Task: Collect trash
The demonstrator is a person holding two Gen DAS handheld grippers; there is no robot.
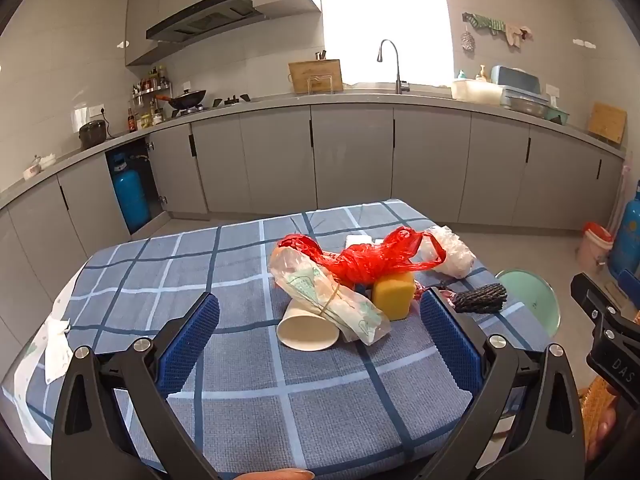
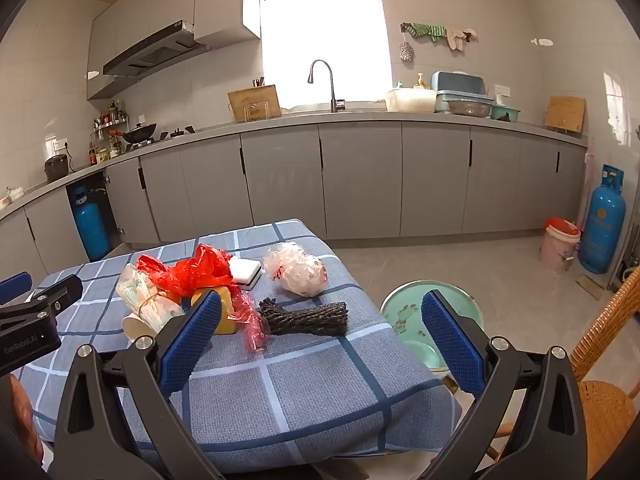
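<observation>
Trash lies in a heap on the blue checked tablecloth [image 1: 248, 392]: a red plastic bag [image 1: 372, 256], a clear bag with printed paper [image 1: 336, 300] lying over a tipped white paper cup [image 1: 304, 332], a yellow sponge [image 1: 394, 294], a crumpled clear bag [image 1: 452, 256] and a dark knitted bundle [image 1: 480, 298]. My left gripper [image 1: 320, 312] is open, above the table just short of the cup. My right gripper [image 2: 320, 312] is open, above the table's right front, near the dark bundle [image 2: 308, 318]. A green basin [image 2: 412, 316] stands beside the table's right edge.
A white tissue [image 1: 56, 344] lies at the table's left edge. A white block [image 2: 246, 272] sits behind the red bag. A wicker chair [image 2: 604, 380] stands at the right. A pink bucket [image 2: 560, 244] and a blue gas cylinder [image 2: 602, 224] stand by the far cabinets.
</observation>
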